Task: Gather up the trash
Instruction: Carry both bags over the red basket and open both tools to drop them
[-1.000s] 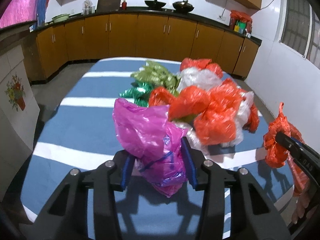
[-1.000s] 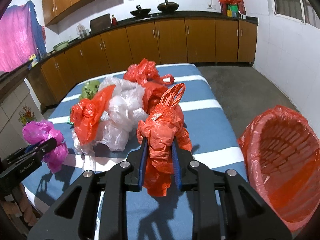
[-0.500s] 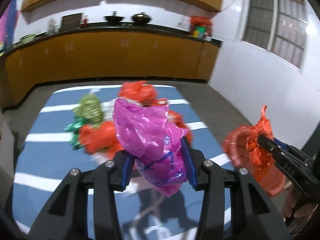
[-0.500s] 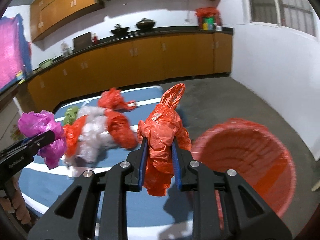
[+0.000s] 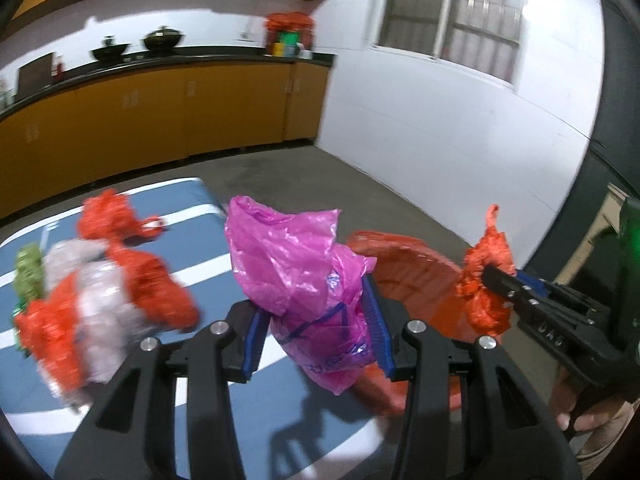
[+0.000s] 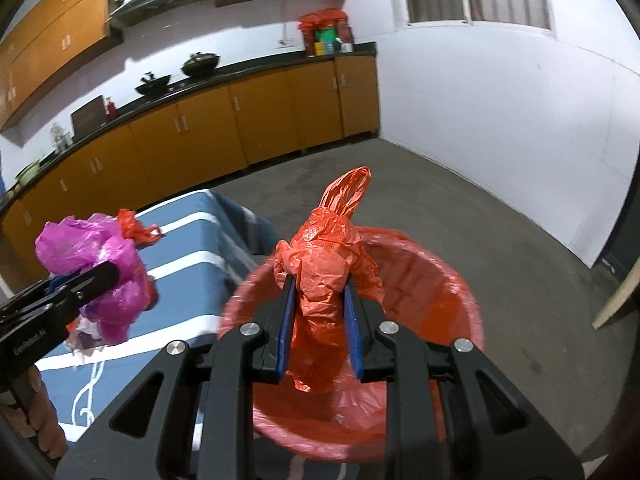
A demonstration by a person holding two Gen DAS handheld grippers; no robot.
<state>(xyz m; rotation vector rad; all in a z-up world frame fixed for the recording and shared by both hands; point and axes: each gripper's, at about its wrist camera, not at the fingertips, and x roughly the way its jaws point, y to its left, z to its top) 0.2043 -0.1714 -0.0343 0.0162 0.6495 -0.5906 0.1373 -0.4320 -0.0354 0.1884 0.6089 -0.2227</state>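
Left wrist view: The left gripper (image 5: 318, 334) is clamped on a crumpled magenta plastic bag (image 5: 298, 276), which sits between the blue finger pads (image 5: 253, 340) and hangs clear of the surface below. Below and to the left lies the bench (image 5: 192, 216), covered in a blue cloth with white stripes. A blurred pile of orange, white and green plastic bags (image 5: 96, 292) rests on it. Behind the magenta bag stands a bin lined with an orange bag (image 5: 416, 276), beside the bench edge. At the right, the right gripper (image 5: 490, 276) pinches a crumpled orange plastic bag (image 5: 486, 276) over the bin area.

Right wrist view: The right gripper (image 6: 318, 320) is closed on the orange plastic bag (image 6: 324, 276), one knotted handle pointing up. The bag hangs directly above the open mouth of the orange-lined bin (image 6: 448, 304) on the concrete floor (image 6: 500, 208). At the left, the left gripper (image 6: 108, 276) holds the magenta bag (image 6: 92, 264) above the striped bench (image 6: 188, 248). A single orange bag (image 6: 134, 226) lies on the far part of the bench. Wooden kitchen cabinets (image 6: 240, 120) line the back wall.
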